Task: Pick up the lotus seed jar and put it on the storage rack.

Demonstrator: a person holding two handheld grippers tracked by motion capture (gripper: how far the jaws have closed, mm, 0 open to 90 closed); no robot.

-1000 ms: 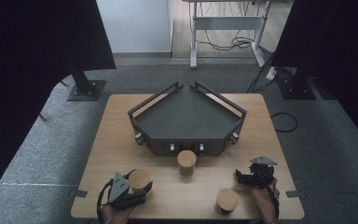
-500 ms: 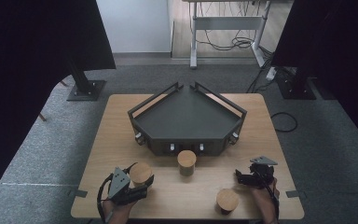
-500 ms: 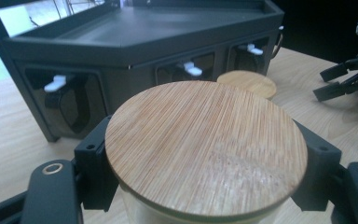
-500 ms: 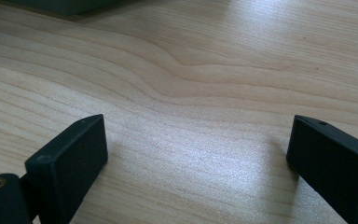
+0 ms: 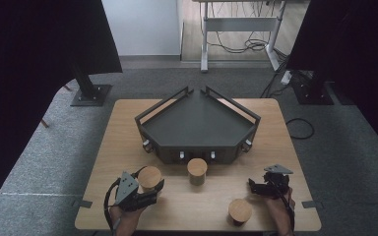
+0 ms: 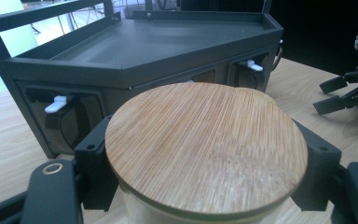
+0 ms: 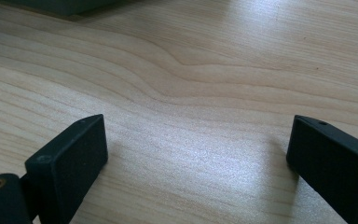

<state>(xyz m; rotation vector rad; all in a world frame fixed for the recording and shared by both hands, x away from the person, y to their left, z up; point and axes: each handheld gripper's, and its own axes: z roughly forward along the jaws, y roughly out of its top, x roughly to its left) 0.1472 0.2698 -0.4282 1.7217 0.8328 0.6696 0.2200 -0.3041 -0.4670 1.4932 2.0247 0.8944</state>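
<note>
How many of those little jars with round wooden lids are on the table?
3. One jar sits clamped in the left gripper, one stands just in front of the dark tray, and one is at the near edge beside the right gripper.

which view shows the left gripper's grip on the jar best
The left gripper view: both jaws press the jar sides under its lid. The high view shows the left gripper around it, small. The right gripper view shows bare table.
</note>
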